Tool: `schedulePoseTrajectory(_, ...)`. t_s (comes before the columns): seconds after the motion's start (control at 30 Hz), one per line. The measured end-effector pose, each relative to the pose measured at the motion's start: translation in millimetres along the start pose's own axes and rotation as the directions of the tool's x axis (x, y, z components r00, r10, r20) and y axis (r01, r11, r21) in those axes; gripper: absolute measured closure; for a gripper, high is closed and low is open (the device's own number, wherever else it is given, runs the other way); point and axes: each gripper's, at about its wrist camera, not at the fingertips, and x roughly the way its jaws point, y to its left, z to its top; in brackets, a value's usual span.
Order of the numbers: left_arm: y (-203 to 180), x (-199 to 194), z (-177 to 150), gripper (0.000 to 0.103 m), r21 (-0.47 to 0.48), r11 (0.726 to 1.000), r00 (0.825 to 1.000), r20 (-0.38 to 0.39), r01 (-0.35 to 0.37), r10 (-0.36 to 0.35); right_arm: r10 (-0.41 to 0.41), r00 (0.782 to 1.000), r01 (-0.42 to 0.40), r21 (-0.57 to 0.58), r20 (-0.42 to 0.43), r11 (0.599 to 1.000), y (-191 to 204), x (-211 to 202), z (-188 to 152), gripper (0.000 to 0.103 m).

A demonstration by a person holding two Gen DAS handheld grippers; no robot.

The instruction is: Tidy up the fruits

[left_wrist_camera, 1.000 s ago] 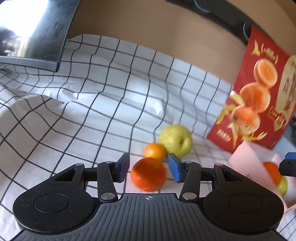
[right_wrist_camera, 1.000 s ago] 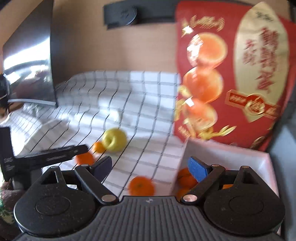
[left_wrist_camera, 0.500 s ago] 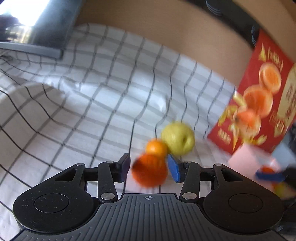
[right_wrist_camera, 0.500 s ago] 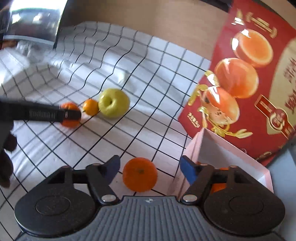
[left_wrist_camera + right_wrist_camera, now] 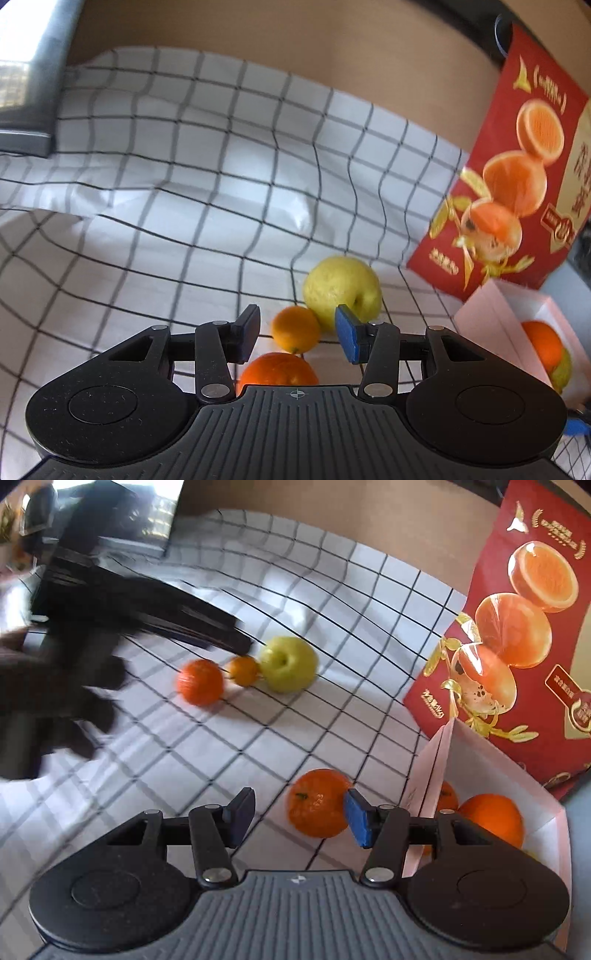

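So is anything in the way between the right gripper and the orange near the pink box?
Nothing visible. The orange sits on the checked cloth just ahead of the right gripper, whose jaws have just been closing; its blue pad overlaps the orange's right side, while the other finger stands clear.

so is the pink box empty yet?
No. The pink box already holds at least two oranges, seen in both wrist views.

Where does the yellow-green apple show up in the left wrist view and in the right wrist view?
Left wrist view: the yellow-green apple sits lower centre-right, just beyond the blue finger, touching a small orange.
Right wrist view: the apple lies upper centre, at the right end of a row of three fruits.
Shared landmark: the red orange-printed box, standing right of it in both.
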Motion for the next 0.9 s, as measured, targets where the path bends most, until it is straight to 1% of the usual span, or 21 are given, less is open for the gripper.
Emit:
schedulePoseTrajectory(0.07,-1,8,0,0.053,0.005,1.0,1.0,-0.03,0.008,-0.007,0.019,1.0,-0.019,0.003,0.008,1.0,1,-12,-6,0.05)
schedulePoseTrajectory(0.1,-1,10,0,0.048,-0.001,1.0,1.0,-0.029,0.01,-0.01,0.032,0.999,-0.032,0.006,0.012,0.999,2,-18,-11,0.049)
schedulePoseTrajectory(0.2,-2,12,2,0.047,-0.024,0.999,0.999,-0.019,0.027,-0.027,0.076,0.997,-0.076,0.006,0.016,0.997,3,-35,-29,0.047)
schedulePoseTrajectory(0.3,-5,14,3,0.046,-0.026,0.999,0.999,-0.011,0.035,-0.035,0.06,0.998,-0.06,-0.019,0.03,0.998,5,-44,-44,0.038)
schedulePoseTrajectory(0.37,-7,14,3,0.046,-0.026,0.999,0.999,-0.014,0.031,-0.032,0.054,0.998,-0.053,-0.022,0.029,0.998,4,-47,-51,0.037)
schedulePoseTrajectory(0.43,-7,12,2,0.05,-0.014,1.0,0.999,-0.021,0.026,-0.026,0.061,0.998,-0.061,-0.01,0.026,0.998,0,-50,-55,0.037)
schedulePoseTrajectory(0.53,-6,7,-2,0.05,0.038,0.999,0.999,-0.034,0.033,-0.031,0.046,0.998,-0.046,0.002,0.049,0.999,-7,-57,-53,0.037)
schedulePoseTrajectory(0.63,-3,5,-5,0.05,0.073,0.997,0.999,-0.04,0.014,-0.011,0.027,0.997,-0.029,0.034,0.07,0.999,-18,-60,-42,0.035)
schedulePoseTrajectory(0.73,-2,3,-5,0.05,0.084,0.996,0.999,-0.046,0.017,-0.013,0.01,0.998,-0.015,0.079,0.066,0.997,-27,-54,-32,0.035)
schedulePoseTrajectory(0.8,-3,2,-6,0.05,0.101,0.995,0.999,-0.05,0.022,-0.017,0.003,0.998,-0.008,0.091,0.059,0.996,-28,-50,-32,0.035)
schedulePoseTrajectory(0.83,-4,0,-7,0.05,0.115,0.993,0.999,-0.051,0.024,-0.018,0.003,0.998,-0.008,0.094,0.056,0.996,-27,-49,-33,0.033)
schedulePoseTrajectory(0.9,-6,-3,-8,0.05,0.142,0.989,0.998,-0.052,0.031,-0.024,-0.003,0.998,-0.002,0.087,0.06,0.996,-26,-48,-36,0.031)
